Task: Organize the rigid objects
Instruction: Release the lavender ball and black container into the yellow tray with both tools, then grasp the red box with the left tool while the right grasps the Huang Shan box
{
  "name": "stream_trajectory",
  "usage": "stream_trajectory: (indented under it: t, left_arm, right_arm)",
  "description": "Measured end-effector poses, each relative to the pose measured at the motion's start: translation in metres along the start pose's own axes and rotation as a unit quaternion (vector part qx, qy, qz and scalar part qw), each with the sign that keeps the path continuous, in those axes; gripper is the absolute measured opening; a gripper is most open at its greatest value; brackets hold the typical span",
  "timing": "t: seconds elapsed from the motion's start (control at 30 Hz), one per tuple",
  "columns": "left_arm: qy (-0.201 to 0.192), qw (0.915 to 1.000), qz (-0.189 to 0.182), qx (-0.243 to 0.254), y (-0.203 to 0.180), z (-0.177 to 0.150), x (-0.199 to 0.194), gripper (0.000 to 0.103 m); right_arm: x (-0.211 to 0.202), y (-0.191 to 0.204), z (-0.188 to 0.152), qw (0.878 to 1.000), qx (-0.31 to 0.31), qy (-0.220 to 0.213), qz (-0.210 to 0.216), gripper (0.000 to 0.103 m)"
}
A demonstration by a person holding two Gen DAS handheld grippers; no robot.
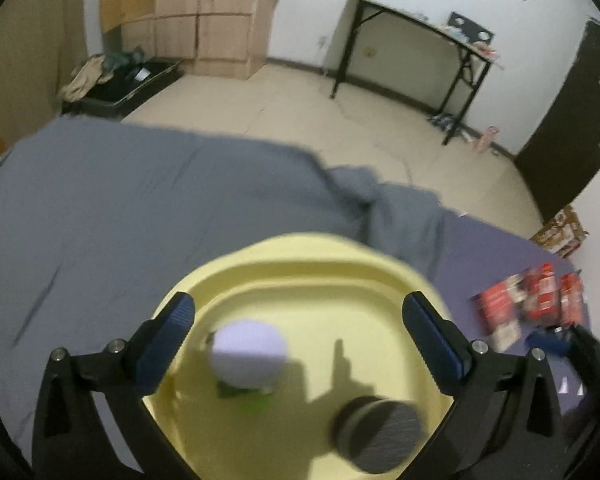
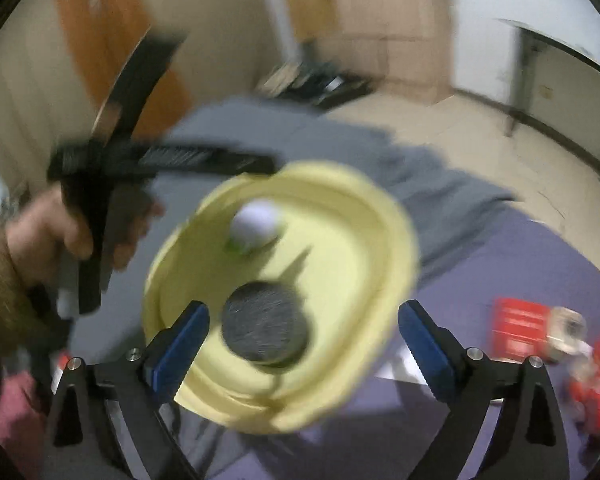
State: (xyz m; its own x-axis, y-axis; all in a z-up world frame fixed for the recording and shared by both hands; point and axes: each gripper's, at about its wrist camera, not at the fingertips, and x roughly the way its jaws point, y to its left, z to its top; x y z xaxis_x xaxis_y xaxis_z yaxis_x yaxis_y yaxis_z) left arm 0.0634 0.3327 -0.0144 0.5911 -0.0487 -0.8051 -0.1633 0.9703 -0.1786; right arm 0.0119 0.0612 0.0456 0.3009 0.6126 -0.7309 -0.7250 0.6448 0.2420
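A pale yellow tray (image 1: 300, 252) lies on the bed, also in the right wrist view (image 2: 380, 232). In it are a white round-topped object (image 1: 248, 352) with a green base and a dark grey round disc (image 1: 380, 436); both also show in the right wrist view, the white one (image 2: 256, 224) and the disc (image 2: 264, 328). My left gripper (image 1: 298, 308) is open above the tray, holding nothing. My right gripper (image 2: 304, 316) is open over the disc, holding nothing. The left gripper and the hand holding it (image 2: 100, 208) show at the left of the right wrist view.
A grey sheet (image 1: 120, 200) and a purple cover (image 1: 500, 252) cover the bed. Red packets (image 1: 532, 300) lie on the cover at the right; they also show in the right wrist view (image 2: 520, 328). A black-legged desk (image 1: 420, 40), a wardrobe (image 1: 212, 16) and a dark door (image 1: 572, 120) stand beyond.
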Motion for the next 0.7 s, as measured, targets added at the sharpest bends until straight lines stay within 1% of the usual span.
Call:
stream_trajectory:
  t: [0.03, 0.07, 0.1, 0.13, 0.17, 0.2, 0.27, 0.3, 0.37, 0.4, 0.43, 0.47, 0.5, 0.53, 0.6, 0.67, 0.7]
  left_arm:
    - [-0.003, 1.0, -0.004, 0.004, -0.007, 0.005, -0.005, 0.103]
    - [-0.006, 0.9999, -0.007, 0.006, -0.015, 0.009, -0.01, 0.103]
    - [-0.009, 0.9998, -0.015, 0.006, -0.03, 0.017, -0.017, 0.103]
    - [-0.009, 0.9997, -0.022, 0.007, -0.042, 0.02, -0.021, 0.103]
    - [-0.008, 0.9994, -0.031, 0.01, -0.054, 0.022, -0.025, 0.103]
    - [-0.004, 0.9988, -0.045, 0.021, -0.079, 0.026, -0.028, 0.103]
    - [0.008, 0.9974, -0.063, 0.034, -0.109, 0.028, -0.031, 0.103]
    - [0.021, 0.9964, -0.071, 0.04, -0.129, 0.027, -0.029, 0.103]
    - [0.056, 0.993, -0.087, 0.058, -0.174, 0.021, -0.023, 0.103]
    - [0.069, 0.9912, -0.094, 0.064, -0.191, 0.017, -0.018, 0.103]
    - [0.081, 0.9896, -0.099, 0.064, -0.206, 0.012, -0.012, 0.103]
    - [0.088, 0.9887, -0.102, 0.067, -0.214, 0.011, -0.009, 0.103]
    - [0.093, 0.9879, -0.095, 0.079, -0.228, 0.004, 0.001, 0.103]
    - [0.093, 0.9884, -0.085, 0.085, -0.234, -0.001, 0.008, 0.103]
    - [0.106, 0.9891, -0.046, 0.091, -0.246, -0.013, 0.029, 0.103]
    - [0.134, 0.9882, -0.004, 0.073, -0.244, -0.028, 0.054, 0.103]
    - [0.139, 0.9885, 0.012, 0.06, -0.242, -0.034, 0.061, 0.103]
  right_arm:
    - [-0.018, -0.018, 0.001, 1.0, 0.017, -0.011, -0.006, 0.1]
    - [-0.043, -0.041, 0.001, 0.999, 0.032, -0.021, -0.022, 0.1]
    - [-0.06, -0.057, 0.0, 0.998, 0.038, -0.026, -0.039, 0.101]
    - [-0.09, -0.082, -0.004, 0.996, 0.042, -0.033, -0.075, 0.103]
    - [-0.109, -0.097, -0.007, 0.994, 0.043, -0.037, -0.097, 0.103]
    - [-0.133, -0.116, -0.014, 0.99, 0.044, -0.041, -0.129, 0.103]
    - [-0.178, -0.161, -0.036, 0.977, 0.064, -0.038, -0.199, 0.103]
    - [-0.194, -0.181, -0.048, 0.972, 0.082, -0.034, -0.219, 0.103]
    - [-0.219, -0.219, -0.077, 0.959, 0.131, -0.02, -0.249, 0.103]
    - [-0.226, -0.23, -0.087, 0.955, 0.15, -0.019, -0.253, 0.103]
    - [-0.234, -0.243, -0.103, 0.951, 0.173, -0.027, -0.254, 0.103]
    - [-0.236, -0.247, -0.111, 0.95, 0.177, -0.035, -0.253, 0.103]
    - [-0.235, -0.249, -0.118, 0.951, 0.176, -0.037, -0.251, 0.103]
    - [-0.229, -0.252, -0.126, 0.954, 0.174, -0.03, -0.243, 0.103]
    - [-0.216, -0.258, -0.139, 0.954, 0.175, -0.007, -0.243, 0.103]
    - [-0.202, -0.263, -0.146, 0.954, 0.167, 0.01, -0.249, 0.103]
    - [-0.193, -0.264, -0.149, 0.955, 0.155, 0.021, -0.25, 0.103]
